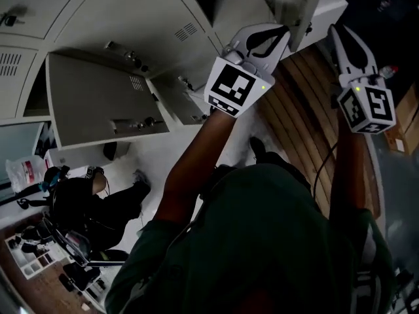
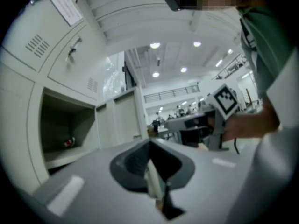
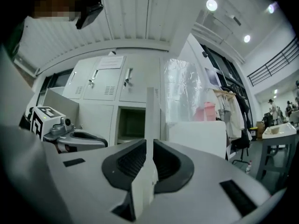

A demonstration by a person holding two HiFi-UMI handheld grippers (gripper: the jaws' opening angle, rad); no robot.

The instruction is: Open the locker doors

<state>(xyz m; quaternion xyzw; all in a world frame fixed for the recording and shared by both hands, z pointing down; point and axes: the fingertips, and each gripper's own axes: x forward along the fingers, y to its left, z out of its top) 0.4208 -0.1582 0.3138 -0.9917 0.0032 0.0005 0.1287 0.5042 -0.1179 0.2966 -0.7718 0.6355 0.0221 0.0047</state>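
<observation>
The grey lockers (image 1: 118, 18) fill the top left of the head view. My left gripper (image 1: 278, 34) reaches up to the edge of a pale locker door (image 1: 291, 5). In the left gripper view, the left gripper (image 2: 150, 164) is shut on a thin pale door edge (image 2: 152, 178). My right gripper (image 1: 340, 34) is raised beside it, further right. In the right gripper view, the right gripper (image 3: 150, 160) has an edge-on door panel (image 3: 151, 120) filling the gap between its pads. An open compartment (image 3: 131, 124) shows behind it.
Two lower locker doors (image 1: 98, 100) (image 1: 183, 100) hang open at the left. A person in dark clothes (image 1: 85, 201) crouches on the floor below them. A wood-plank floor (image 1: 308, 110) lies under my arms. Hanging clothes (image 3: 229, 106) and a white panel (image 3: 198, 136) stand right of the lockers.
</observation>
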